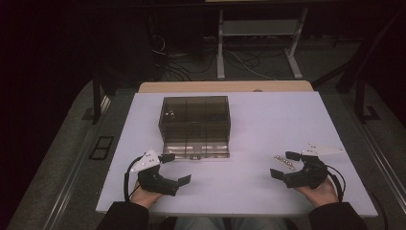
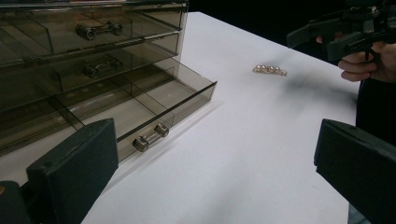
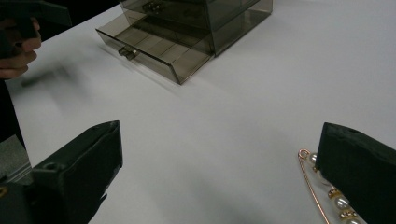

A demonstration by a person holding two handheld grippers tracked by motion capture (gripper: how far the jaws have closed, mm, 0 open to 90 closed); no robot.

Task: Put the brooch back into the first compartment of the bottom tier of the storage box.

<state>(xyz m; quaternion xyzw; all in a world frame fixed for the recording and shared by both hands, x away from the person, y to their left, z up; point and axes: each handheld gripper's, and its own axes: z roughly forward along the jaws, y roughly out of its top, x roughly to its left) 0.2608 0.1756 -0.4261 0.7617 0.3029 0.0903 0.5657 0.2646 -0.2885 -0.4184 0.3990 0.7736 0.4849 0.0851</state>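
A smoky clear drawer box (image 1: pixel 194 117) stands at mid-table, with its bottom drawer (image 1: pixel 196 149) pulled out toward me. The drawer (image 2: pixel 154 100) looks bare inside, and its small metal handle (image 2: pixel 150 136) faces me. A gold pin with pearls (image 1: pixel 284 162) lies flat on the white table at the right. My right gripper (image 1: pixel 284 166) is open with its jaws either side of the pin. In the right gripper view the pin (image 3: pixel 340 202) sits against the right jaw, partly hidden by it. My left gripper (image 1: pixel 175 168) is open and holds nothing, just in front of the drawer's left corner.
The white table board (image 1: pixel 268 120) ends close to my hands at the front edge. A small shiny item (image 1: pixel 168 114) sits in the box's upper left compartment. Behind the table are a desk frame (image 1: pixel 258 43) and loose cables on the floor.
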